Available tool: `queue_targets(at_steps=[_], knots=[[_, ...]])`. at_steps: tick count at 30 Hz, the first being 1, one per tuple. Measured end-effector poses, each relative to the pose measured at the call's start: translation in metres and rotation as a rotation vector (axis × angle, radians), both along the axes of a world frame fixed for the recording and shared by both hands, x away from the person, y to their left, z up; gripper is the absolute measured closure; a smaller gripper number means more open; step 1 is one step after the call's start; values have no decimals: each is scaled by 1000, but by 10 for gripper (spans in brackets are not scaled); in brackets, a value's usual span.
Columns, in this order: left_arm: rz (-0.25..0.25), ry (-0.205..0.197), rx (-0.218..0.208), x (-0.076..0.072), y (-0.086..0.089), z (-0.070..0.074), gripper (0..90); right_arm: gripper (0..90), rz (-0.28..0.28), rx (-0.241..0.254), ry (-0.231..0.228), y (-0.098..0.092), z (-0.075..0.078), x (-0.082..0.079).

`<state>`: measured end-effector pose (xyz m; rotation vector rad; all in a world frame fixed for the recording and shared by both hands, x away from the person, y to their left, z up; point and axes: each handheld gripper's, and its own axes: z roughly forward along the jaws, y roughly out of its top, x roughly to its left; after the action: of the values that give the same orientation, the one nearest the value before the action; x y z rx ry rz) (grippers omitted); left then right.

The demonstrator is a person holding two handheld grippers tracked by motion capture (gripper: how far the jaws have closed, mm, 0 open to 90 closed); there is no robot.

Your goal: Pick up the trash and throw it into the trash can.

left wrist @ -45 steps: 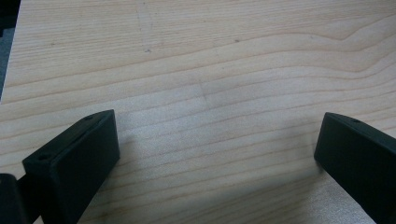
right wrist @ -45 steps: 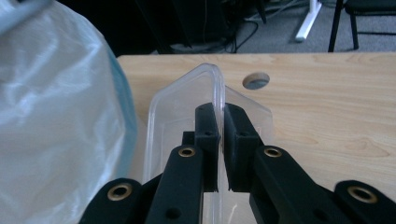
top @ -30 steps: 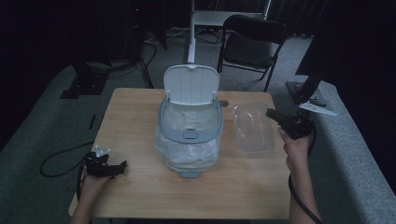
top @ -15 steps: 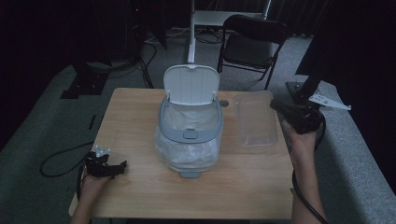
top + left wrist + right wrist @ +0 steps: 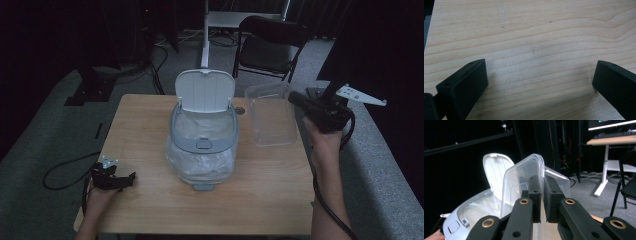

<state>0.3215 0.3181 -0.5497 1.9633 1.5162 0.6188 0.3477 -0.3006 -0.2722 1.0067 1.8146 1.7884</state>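
Right claw (image 5: 542,195) lifted clear container (image 5: 270,120) higher; left claw (image 5: 117,180) unmoved

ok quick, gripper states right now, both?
Left gripper: open, jaws wide apart over bare table, holding nothing.
Right gripper: shut on the wall of the clear plastic container, lifted beside the bin.
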Motion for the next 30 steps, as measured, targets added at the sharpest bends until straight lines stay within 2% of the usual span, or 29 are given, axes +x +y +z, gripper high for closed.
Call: queue_targets(at_steps=[14,19,22,23,30], knots=[[0,0,0,0,0,0,7,853,60,37,-87,26,41,-1],[0,0,0,0,0,0,7,853,88,60,-104,38,53,2],[0,0,0,0,0,0,7,853,98,55,-113,44,58,3],[0,0,0,0,0,0,7,853,109,54,-117,52,63,4],[-4,-1,-1,0,0,0,7,853,150,43,-124,75,68,11]])
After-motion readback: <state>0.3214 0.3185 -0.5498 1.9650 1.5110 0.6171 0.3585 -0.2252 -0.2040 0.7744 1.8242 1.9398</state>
